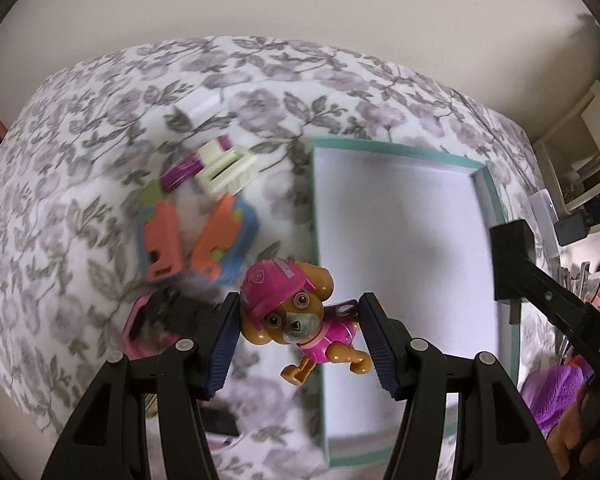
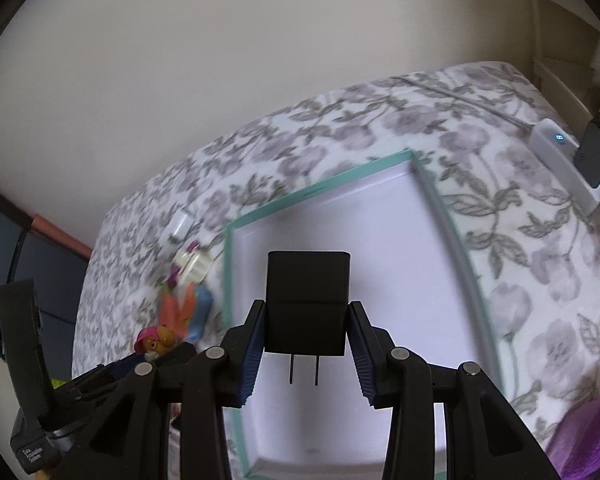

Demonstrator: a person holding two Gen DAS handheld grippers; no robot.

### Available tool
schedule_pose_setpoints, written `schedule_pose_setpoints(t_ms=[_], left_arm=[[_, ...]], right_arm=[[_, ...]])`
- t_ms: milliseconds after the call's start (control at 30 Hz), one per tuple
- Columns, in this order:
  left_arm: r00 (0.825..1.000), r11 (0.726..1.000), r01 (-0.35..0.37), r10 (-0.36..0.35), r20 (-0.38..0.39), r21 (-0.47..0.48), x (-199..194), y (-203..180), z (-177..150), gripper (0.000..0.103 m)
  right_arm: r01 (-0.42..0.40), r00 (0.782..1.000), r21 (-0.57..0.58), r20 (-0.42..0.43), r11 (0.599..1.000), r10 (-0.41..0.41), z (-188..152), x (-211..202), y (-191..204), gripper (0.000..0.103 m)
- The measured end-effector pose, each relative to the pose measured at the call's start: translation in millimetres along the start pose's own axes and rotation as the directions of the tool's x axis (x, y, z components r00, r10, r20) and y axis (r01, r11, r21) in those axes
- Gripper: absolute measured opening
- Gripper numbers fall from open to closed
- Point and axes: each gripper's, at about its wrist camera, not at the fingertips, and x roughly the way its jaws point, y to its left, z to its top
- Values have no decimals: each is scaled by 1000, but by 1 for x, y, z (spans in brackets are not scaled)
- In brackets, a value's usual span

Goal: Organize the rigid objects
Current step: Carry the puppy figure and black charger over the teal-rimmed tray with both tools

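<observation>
My left gripper (image 1: 300,312) is shut on a pink and tan toy dog (image 1: 296,312) and holds it above the left rim of a teal box with a white inside (image 1: 404,216). My right gripper (image 2: 306,312) is shut on a black plug adapter (image 2: 306,300), prongs toward the camera, above the box (image 2: 400,260). The adapter also shows at the right of the left wrist view (image 1: 512,256). The toy dog shows small at the left of the right wrist view (image 2: 156,340).
Orange and blue toy pieces (image 1: 196,236), a cream and purple piece (image 1: 220,168) and a white block (image 1: 200,106) lie on the floral bedspread (image 1: 80,184) left of the box. A white charger (image 2: 560,160) and purple fabric (image 2: 592,432) lie to the right.
</observation>
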Motion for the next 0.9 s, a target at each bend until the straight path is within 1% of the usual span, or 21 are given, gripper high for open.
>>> schedule_pose_setpoints(t_ms=[133,267,467,533,667,767,833,900], left_arm=[[1000,1000,-1,1,3,5,14,-14,13,61],[1000,1000,6,-6,7,13,31,-26,26,61],[999,999,32,-32,1,16,56,-43,41,61],[1000,999,27,-27,8,29,62,-50,44,61],[999,998,52,-52,-6,35,74,-58,47,61],[999,998,49,-49,-4,37,83,-62,46,61],[999,999,41,-42,16,36,83,-63,47,61],[999,999,39,-40,16,36,83,-62,48,61]], right_arm=[[20,1000,22,10,1000,-20,8,3,-16,42],[65,998,20,19,998,-65,16,9,-28,42],[94,996,-1,0,996,-94,20,27,-34,42],[106,994,-4,-8,994,-106,20,34,-36,43],[131,991,-3,-29,991,-131,18,45,-43,43],[152,988,-10,-33,988,-152,18,49,-46,43],[158,987,-12,-38,987,-158,17,52,-48,43],[167,985,-14,-51,986,-167,15,57,-49,43]])
